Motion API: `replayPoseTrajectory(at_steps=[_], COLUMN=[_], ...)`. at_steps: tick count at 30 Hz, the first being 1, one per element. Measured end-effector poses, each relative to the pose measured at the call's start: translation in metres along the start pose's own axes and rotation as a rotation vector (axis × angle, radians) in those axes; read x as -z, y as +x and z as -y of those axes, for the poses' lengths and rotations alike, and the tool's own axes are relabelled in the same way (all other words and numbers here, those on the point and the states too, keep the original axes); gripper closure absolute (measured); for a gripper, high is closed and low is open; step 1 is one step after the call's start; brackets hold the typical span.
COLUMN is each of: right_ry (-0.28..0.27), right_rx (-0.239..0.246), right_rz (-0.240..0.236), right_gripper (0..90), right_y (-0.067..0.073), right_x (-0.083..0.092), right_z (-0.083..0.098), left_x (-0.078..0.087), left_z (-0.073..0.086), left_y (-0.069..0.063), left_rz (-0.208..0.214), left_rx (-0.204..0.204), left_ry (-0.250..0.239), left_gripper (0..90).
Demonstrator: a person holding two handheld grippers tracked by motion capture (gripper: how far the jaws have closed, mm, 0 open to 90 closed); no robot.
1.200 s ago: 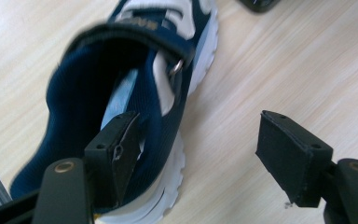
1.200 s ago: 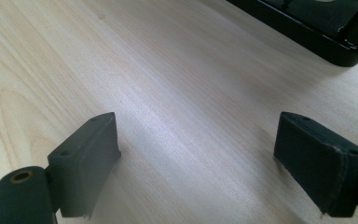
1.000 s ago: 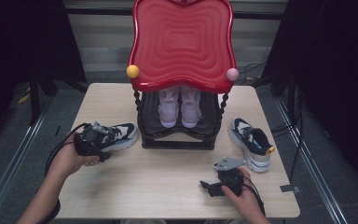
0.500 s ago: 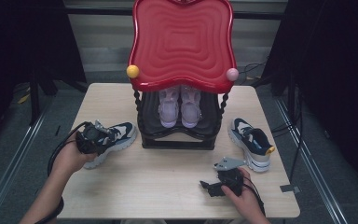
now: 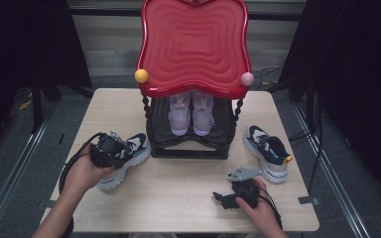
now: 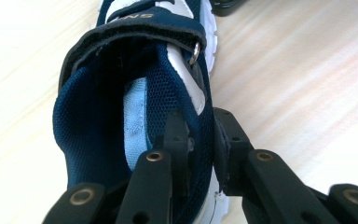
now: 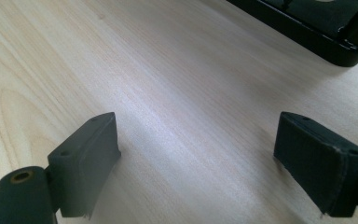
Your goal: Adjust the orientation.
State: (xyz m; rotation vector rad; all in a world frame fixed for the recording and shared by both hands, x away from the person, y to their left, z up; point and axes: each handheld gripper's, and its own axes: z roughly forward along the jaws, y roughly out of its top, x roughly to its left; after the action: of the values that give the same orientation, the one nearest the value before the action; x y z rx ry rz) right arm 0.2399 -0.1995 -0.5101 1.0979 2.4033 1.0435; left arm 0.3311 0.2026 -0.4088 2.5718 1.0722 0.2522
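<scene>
One claw, the left claw (image 6: pixel 200 140), has just closed on the navy shoe's (image 6: pixel 121 116) collar; we can lift it now. Right claw (image 7: pixel 196 163) rests wide on the worktop (image 7: pixel 168 70).

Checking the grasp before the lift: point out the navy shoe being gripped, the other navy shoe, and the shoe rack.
Gripped navy shoe (image 6: pixel 98 121), left gripper view, inner lining.
Other navy shoe (image 5: pixel 269 151), high view, upper.
Shoe rack (image 5: pixel 193 39), high view, red top.
</scene>
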Motion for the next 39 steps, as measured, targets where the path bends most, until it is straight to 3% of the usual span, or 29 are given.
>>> replayPoseTrajectory(at_steps=[2, 5, 11, 14, 16, 21, 23, 27, 29, 32, 34, 36, 39], right_ry=[0.0, 0.0, 0.001, 0.0, 0.0, 0.0, 0.0, 0.0, 0.0, 0.0, 0.001, 0.0, 0.0], right_rx=[0.001, 0.002, 0.003, 0.002, 0.002, 0.003, 0.004, 0.005, 0.005, 0.004, 0.004, 0.004, 0.004], right_rz=[0.0, 0.0, -0.001, -0.001, 0.0, -0.001, -0.002, -0.001, -0.002, -0.001, -0.002, -0.001, -0.001], right_gripper=[13.1, 13.1, 13.1, 13.1, 13.1, 13.1, 13.1, 13.1, 13.1, 13.1, 13.1, 13.1, 13.1], right_y=[0.0, 0.0, 0.0, 0.0, 0.0, 0.0, 0.0, 0.0, 0.0, 0.0, 0.0, 0.0, 0.0], right_x=[0.0, 0.0, 0.0, 0.0, 0.0, 0.0, 0.0, 0.0, 0.0, 0.0, 0.0, 0.0, 0.0], right_z=[0.0, 0.0, 0.0, 0.0, 0.0, 0.0, 0.0, 0.0, 0.0, 0.0, 0.0, 0.0, 0.0], left_x=[0.0, -0.003, -0.003, -0.003, -0.003, 0.002, 0.003, 0.0, -0.003, -0.006, -0.004, -0.004, -0.003], left_z=[0.0, 0.003, 0.006, 0.006, 0.007, 0.011, 0.014, 0.021, 0.024, 0.029, 0.029, 0.028, 0.023], left_y=[-0.004, -0.007, -0.01, -0.013, -0.013, -0.007, -0.005, 0.001, 0.003, 0.006, 0.006, 0.003, -0.001], left_rz=[-0.002, 0.029, 0.051, 0.057, 0.054, 0.045, 0.05, 0.01, 0.009, 0.02, 0.041, 0.075, 0.068], left_rx=[-0.017, -0.042, -0.037, -0.053, -0.084, -0.147, -0.148, -0.224, -0.218, -0.199, -0.17, -0.143, -0.085], left_ry=[0.016, 0.033, 0.003, 0.008, 0.011, -0.038, -0.028, 0.019, 0.039, 0.06, 0.06, 0.054, 0.058], left_gripper=[75.9, 74.8, 68.7, 64.7, 60.8, 47.0, 43.1, 38.1, 40.2, 52.0, 57.3, 69.4, 72.3])
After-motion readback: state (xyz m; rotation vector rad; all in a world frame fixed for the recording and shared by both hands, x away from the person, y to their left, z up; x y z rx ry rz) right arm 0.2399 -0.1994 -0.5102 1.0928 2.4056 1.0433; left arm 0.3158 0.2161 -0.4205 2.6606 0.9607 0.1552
